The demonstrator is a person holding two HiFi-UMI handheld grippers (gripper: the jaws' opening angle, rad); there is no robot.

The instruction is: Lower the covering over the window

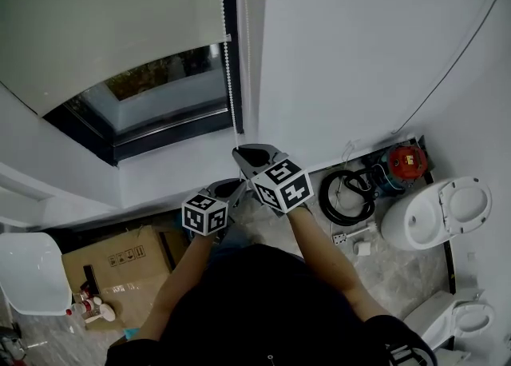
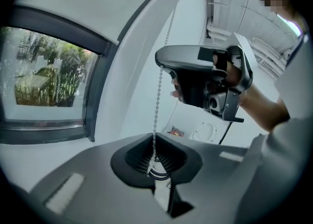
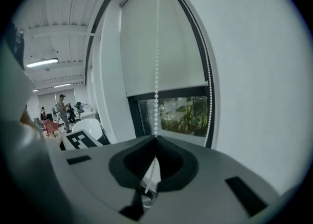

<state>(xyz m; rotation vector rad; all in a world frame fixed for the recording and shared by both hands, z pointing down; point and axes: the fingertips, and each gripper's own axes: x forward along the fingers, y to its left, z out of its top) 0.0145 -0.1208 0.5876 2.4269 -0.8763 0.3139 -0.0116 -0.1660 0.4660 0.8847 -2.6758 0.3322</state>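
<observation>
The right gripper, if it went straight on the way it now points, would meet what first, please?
The right gripper grips the bead chain; beyond that it would probably meet the window pane just below the roller blind, though depth is hard to judge.

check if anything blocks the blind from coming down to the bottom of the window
Nothing visible does. Below the blind is only bare glass down to the lower frame. The bead chain, held by left gripper and right gripper, hangs beside it.
</observation>
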